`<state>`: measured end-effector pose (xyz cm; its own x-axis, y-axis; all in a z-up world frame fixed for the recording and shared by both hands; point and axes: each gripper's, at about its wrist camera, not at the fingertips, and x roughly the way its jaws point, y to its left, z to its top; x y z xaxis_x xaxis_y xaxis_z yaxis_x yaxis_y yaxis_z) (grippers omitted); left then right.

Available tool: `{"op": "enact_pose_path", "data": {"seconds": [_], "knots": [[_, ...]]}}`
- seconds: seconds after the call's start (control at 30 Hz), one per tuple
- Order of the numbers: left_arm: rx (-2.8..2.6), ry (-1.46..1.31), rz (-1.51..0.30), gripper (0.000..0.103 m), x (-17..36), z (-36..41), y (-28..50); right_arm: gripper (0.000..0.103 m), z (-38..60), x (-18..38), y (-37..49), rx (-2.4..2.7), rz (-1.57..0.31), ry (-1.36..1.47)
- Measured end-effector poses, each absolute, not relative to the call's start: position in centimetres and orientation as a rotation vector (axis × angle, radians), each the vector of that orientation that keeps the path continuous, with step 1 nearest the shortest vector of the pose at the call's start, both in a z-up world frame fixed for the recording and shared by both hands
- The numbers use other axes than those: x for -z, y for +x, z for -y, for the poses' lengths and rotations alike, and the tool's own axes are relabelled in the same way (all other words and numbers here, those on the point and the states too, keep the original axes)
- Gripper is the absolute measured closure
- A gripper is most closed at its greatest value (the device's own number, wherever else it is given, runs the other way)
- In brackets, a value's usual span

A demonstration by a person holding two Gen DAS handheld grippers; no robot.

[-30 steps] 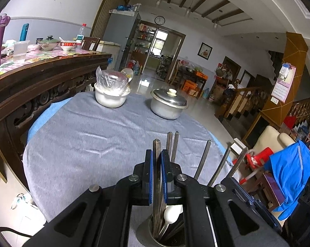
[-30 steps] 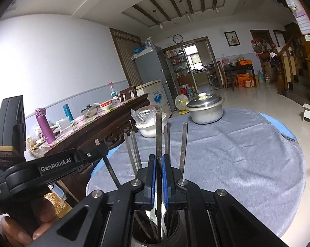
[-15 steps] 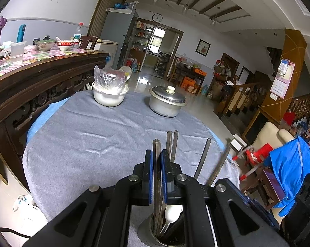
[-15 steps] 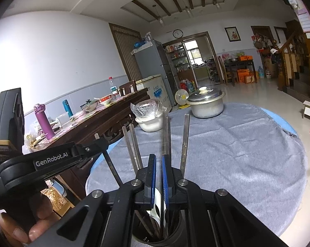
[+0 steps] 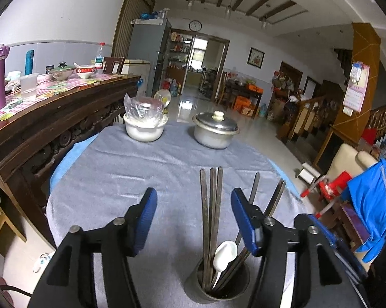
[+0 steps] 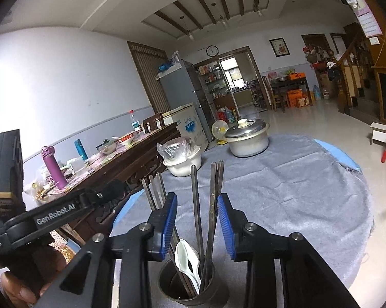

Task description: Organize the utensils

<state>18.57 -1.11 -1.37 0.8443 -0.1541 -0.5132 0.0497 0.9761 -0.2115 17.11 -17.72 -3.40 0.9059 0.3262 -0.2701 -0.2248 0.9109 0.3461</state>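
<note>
Both the left hand-held gripper and the right hand-held gripper are standing spread, pinching nothing, with the chopsticks and white spoon sitting upright in the metal holder at 6 o'clock on the grey-clothed surface. The placing step is looking complete; next they would be lifting clear without knocking the sticks

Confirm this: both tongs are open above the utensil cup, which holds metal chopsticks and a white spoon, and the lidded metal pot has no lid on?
One error: the metal pot has its lid on, knob up, in both wrist views. The rest holds: left tongs and right tongs open, cup holding chopsticks and spoon.
</note>
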Motion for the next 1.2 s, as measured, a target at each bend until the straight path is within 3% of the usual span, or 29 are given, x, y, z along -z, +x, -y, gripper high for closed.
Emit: {"op": "enact_pose_path", "data": {"seconds": [0.13, 0.23, 0.27, 0.67, 1.2], "knots": [[0.08, -0.173, -0.597, 0.033, 1.9, 1.0, 18.6, 0.067, 17.7, 3.3, 16.6, -0.282, -0.338, 0.298], [0.053, -0.142, -0.617, 0.029, 2.2, 1.0, 18.6, 0.046, 17.6, 3.4, 16.4, -0.259, -0.356, 0.279], [0.043, -0.129, -0.625, 0.028, 2.3, 0.9, 18.6, 0.044, 17.7, 3.5, 16.3, -0.255, -0.36, 0.279], [-0.054, 0.033, -0.736, 0.023, 4.1, 0.2, 17.4, 0.04, 17.6, 5.9, 16.3, -0.187, -0.531, 0.194], [-0.159, 0.114, -0.679, 0.022, 1.7, 0.0, 13.1, 0.034, 17.2, 3.3, 11.3, -0.164, -0.475, 0.159]]}}
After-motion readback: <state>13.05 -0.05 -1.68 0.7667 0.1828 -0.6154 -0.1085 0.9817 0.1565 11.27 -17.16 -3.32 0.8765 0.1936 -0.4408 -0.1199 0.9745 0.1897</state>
